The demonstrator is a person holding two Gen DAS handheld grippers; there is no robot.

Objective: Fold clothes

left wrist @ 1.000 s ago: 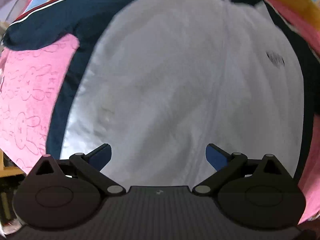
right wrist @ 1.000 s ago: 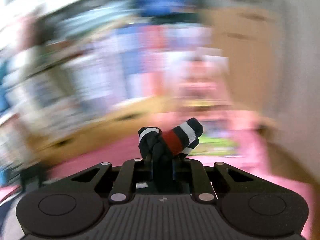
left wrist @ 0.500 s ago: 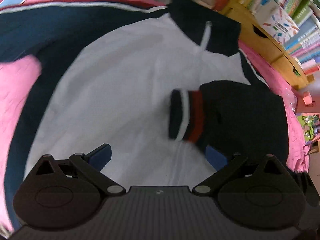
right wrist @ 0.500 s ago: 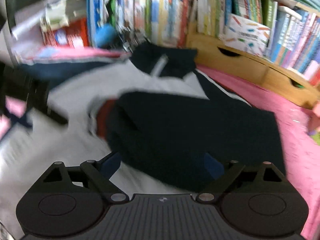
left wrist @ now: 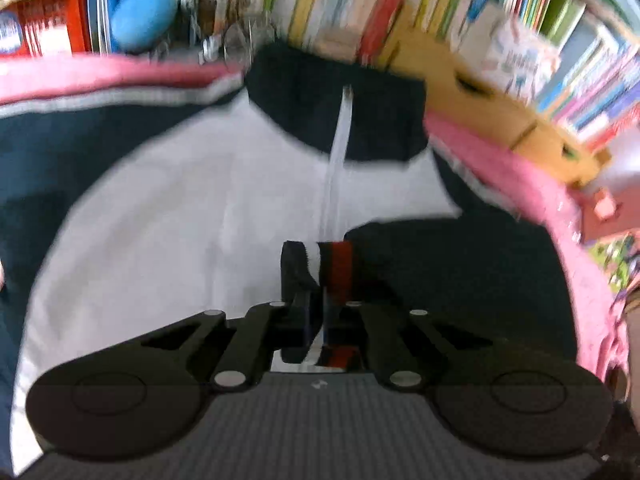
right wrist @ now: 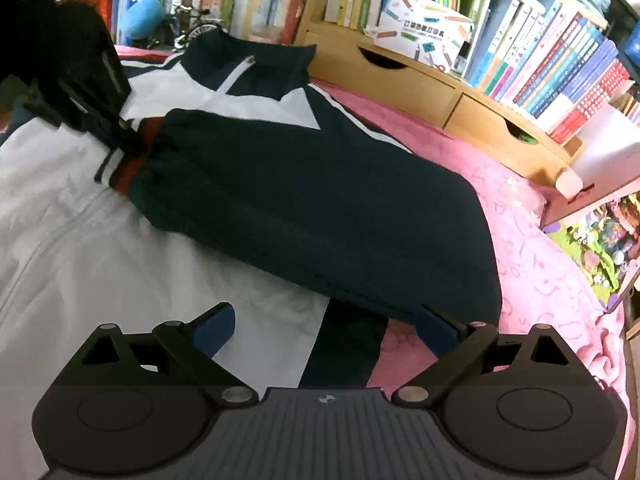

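While your left claw point(left wrist: 318, 320) has just been closing and now pinches the striped cuff point(left wrist: 336, 272) of the sleeve point(right wrist: 312, 208) folded across the jacket point(right wrist: 80, 248), your right claw point(right wrist: 324, 328) has just been opening and hangs wide, empty, over the jacket's hem near the bed point(right wrist: 540, 264) edge, likely so you can straighten the sleeve.

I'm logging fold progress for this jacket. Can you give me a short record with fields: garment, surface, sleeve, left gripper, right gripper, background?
garment: white and navy zip jacket, lying front up
surface: pink blanket
sleeve: navy sleeve folded across the chest, striped cuff near the zip
left gripper: left gripper has just closed, shut on the striped cuff
right gripper: right gripper has just been opening, nothing between its jaws, over the sleeve's fold
background: bookshelf with wooden drawers
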